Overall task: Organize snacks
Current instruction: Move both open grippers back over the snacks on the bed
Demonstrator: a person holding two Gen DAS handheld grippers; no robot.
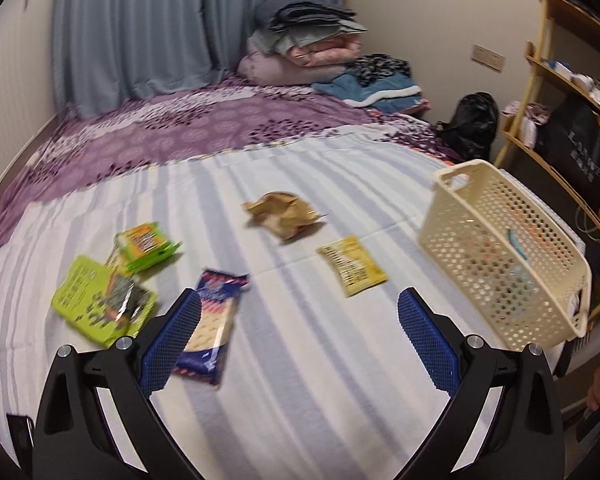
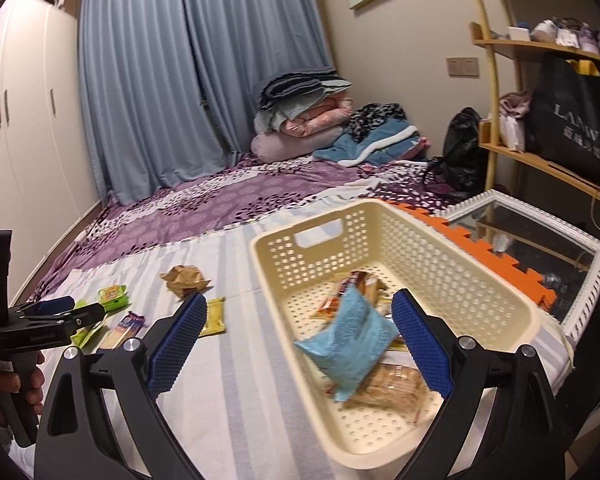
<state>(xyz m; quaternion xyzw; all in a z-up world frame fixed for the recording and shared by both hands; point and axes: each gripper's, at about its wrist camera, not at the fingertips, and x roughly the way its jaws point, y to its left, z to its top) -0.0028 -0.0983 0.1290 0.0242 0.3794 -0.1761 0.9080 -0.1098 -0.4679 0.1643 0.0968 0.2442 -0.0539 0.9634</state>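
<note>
Both claws are held wide apart with nothing gripped. Between the fingers of the right gripper (image 2: 296, 344), a blue packet (image 2: 350, 344) is seen blurred over the cream basket (image 2: 320, 254), probably just let go so that it lands among the wrapped snacks there (its contact cannot be told). Just ahead of the left gripper (image 1: 300, 334), beside its left finger, the blue-and-red biscuit pack (image 1: 212, 326) lies on the striped sheet (image 1: 300, 380). Farther off, 2 green packs (image 1: 140, 246), a yellow sachet (image 1: 352, 266) and a brown wrapper (image 1: 284, 214) are left loose.
</note>
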